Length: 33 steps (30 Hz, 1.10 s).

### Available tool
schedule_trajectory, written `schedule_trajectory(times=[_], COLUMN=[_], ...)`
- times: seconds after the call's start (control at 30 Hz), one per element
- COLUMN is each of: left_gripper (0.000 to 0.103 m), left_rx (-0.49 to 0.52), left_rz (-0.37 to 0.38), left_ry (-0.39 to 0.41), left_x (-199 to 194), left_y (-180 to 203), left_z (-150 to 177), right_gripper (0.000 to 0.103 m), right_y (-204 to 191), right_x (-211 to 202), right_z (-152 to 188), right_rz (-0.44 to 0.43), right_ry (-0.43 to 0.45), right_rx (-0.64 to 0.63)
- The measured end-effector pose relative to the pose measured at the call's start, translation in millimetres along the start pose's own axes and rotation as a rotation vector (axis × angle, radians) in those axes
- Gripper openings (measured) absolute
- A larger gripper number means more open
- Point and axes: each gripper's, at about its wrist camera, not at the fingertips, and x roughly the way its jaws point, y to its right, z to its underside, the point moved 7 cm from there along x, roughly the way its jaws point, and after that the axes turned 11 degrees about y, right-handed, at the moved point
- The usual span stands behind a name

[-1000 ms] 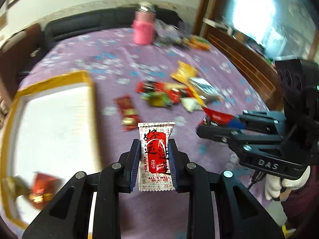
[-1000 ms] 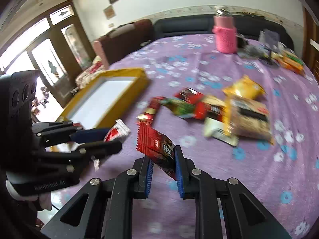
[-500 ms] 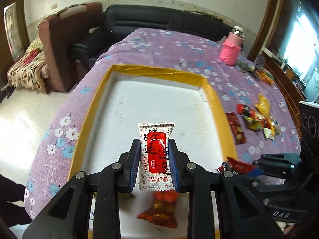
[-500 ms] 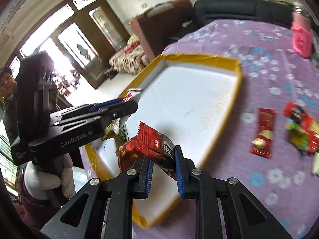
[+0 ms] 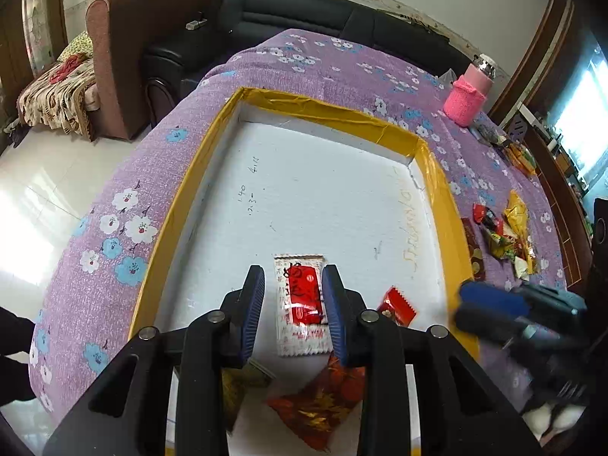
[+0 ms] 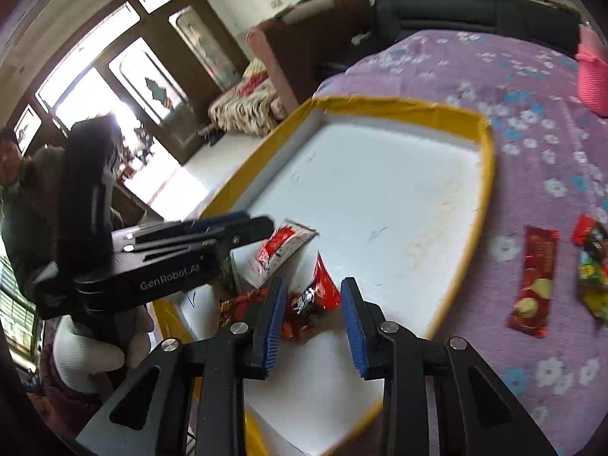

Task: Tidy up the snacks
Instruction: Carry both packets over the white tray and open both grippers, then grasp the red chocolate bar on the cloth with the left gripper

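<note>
Between left tool (image 5: 292, 311) pads (apart): white sachet (image 5: 302, 304)

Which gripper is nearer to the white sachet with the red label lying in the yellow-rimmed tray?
Left. The left gripper has the white sachet with the red label between its just-opened jaws. The right gripper stands beside it over the yellow-rimmed tray, above a red packet.

Bright window glare, fisheye-warped edges, slight motion blur.

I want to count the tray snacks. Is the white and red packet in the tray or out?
In the tray: the white and red packet is over its white floor inside the yellow rim, loose between the left gripper's just-opened jaws.
</note>
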Motion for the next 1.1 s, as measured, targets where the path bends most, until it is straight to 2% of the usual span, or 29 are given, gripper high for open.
schedule_trajectory(times=[0.07,0.13,0.27,0.37,0.47,0.6,0.67,0.73,0.8,0.83,0.87,1.1], left_gripper=[0.034,0.048,0.057,0.059,0.059,0.058,0.058,0.058,0.057,0.057,0.057,0.056], left_rx=[-0.006,0.003,0.053,0.101,0.159,0.205,0.21,0.203,0.197,0.197,0.2,0.228], left_rz=[0.023,0.047,0.149,0.244,0.26,0.252,0.222,0.204,0.188,0.183,0.173,0.11], left_ry=[0.034,0.068,0.117,0.086,0.036,-0.046,-0.08,-0.098,-0.112,-0.12,-0.127,-0.151], left_x=[-14.3,-27.3,-48.3,-42.6,-22.6,15.8,31.3,40.1,47.8,51.9,55.8,79.7], left_y=[8.7,21.5,71.7,120.1,157.3,193.0,199.4,201.5,202.6,203.7,204.4,214.3], left_z=[-3.5,-7.2,-11.6,-8.9,-2.4,11.4,16.2,18.9,20.8,21.1,21.5,20.8], right_gripper=[0.033,0.037,0.038,0.038,0.039,0.04,0.053,0.054,0.051,0.042,0.028,0.016], right_y=[16.9,41.7,106.1,146.5,163.6,164.1,162.7,166.3,169.3,172.1,173.3,183.6], right_x=[-26.1,-54.1,-104.5,-122.8,-126.2,-107.5,-93.7,-78.7,-67.3,-61.9,-59.6,-78.4], right_z=[-6.8,-12.2,-11.9,-1.6,7.2,2.9,-1.3,0.5,1.2,1.5,2.0,1.4], right_rz=[0.015,0.063,0.174,0.216,0.218,0.238,0.275,0.302,0.317,0.328,0.328,0.277], right_ry=[0.055,0.111,0.189,0.207,0.202,0.177,0.154,0.119,0.111,0.108,0.107,0.165], right_rx=[0.023,0.04,0.11,0.194,0.235,0.156,0.04,-0.037,-0.074,-0.09,-0.091,0.032])
